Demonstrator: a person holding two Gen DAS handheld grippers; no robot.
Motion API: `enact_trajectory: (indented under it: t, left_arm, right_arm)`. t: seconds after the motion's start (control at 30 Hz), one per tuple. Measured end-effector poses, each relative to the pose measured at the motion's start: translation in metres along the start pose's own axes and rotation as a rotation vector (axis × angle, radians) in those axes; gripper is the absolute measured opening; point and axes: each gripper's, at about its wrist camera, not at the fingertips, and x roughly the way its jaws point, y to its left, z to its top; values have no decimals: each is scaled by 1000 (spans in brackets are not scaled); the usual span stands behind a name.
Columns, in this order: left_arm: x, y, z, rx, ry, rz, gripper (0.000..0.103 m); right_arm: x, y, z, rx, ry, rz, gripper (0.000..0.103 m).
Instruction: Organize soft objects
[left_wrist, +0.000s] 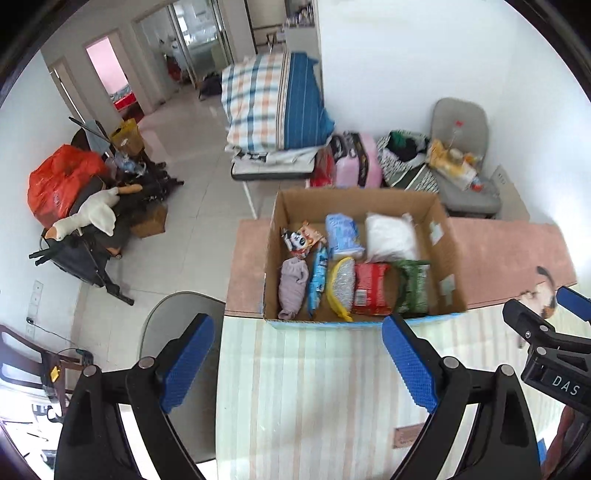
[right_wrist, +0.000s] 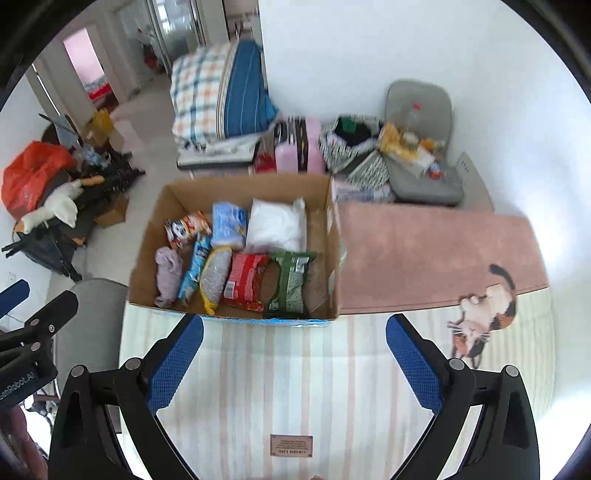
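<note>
Currently, left wrist view: your left gripper (left_wrist: 297, 354) hangs at bottom centre, jaws wide apart, nothing between them. Frame centre: cardboard box (left_wrist: 445, 258) holding a white pillow (left_wrist: 391, 236) and a red packet (left_wrist: 371, 288).

Right wrist view: your right gripper (right_wrist: 295, 354) likewise spread and empty; the box (right_wrist: 147, 243) sits centre-left, green packet (right_wrist: 291, 284) inside.

So the open brown cardboard box (right_wrist: 236, 192) has everything lying flat inside. Back row: a puffy white bag (right_wrist: 276, 225), a light blue pack (right_wrist: 229, 223), a small cartoon snack packet (right_wrist: 186, 227). Front row: a rolled lilac cloth (right_wrist: 168, 275), a slim blue packet (right_wrist: 194, 271), a silver-and-yellow scrubber (right_wrist: 214, 277), a red packet (right_wrist: 245, 282), a green packet (right_wrist: 290, 284).
</note>
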Motion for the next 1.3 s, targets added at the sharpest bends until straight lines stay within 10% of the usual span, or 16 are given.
enact_trajectory:
  t: [0.6, 1.3]
  left_arm:
    - [-140, -1, -49, -36, -104, -106, 93]
    - [-160, -2, -49, -38, -159, -83, 93]
  right_arm:
    - [-205, -12, -68, -35, -223, -1, 101]
    - [-224, -17, -67, -29, -260, -33, 101]
